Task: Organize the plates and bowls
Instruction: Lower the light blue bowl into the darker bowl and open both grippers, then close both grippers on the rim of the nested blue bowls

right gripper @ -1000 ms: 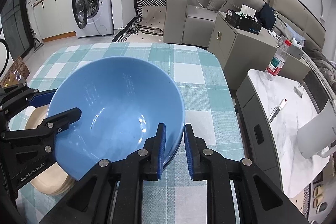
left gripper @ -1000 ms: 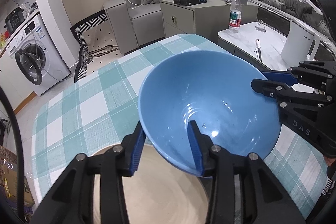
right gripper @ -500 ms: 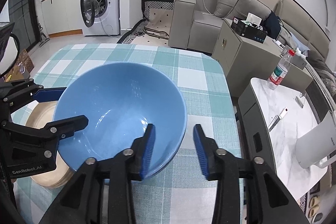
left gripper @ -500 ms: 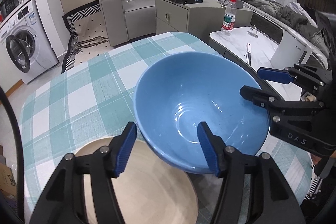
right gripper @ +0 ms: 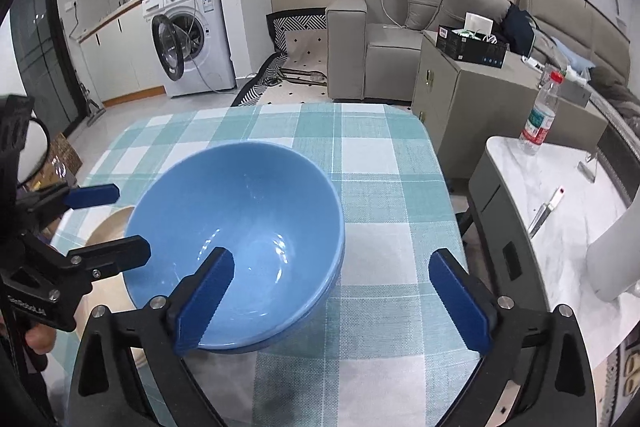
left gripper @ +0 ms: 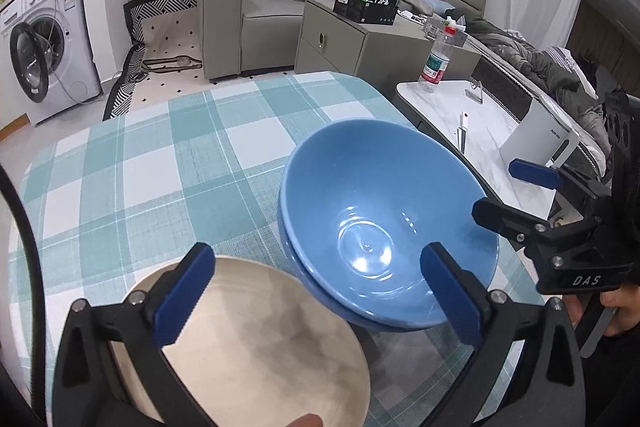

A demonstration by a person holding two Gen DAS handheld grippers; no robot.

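Blue bowl (left gripper: 384, 227) upright, mouth upward

The bowl (left gripper: 384, 223) is plain glossy blue, nested in a second blue bowl (left gripper: 320, 291) of the same shade. The plate (left gripper: 260, 339) near the table's front edge is matte cream with faint grey mottling. The tablecloth (left gripper: 160, 171) is a teal and white check crossed by thin pale lines. Both grippers, left (left gripper: 320, 295) and right (right gripper: 332, 295), are black with blue pads. Beyond the table's far edge stand a grey sofa (right gripper: 420, 27), a white washer (right gripper: 192, 35) with a dark door, and a black and white patterned rug (left gripper: 136, 39).
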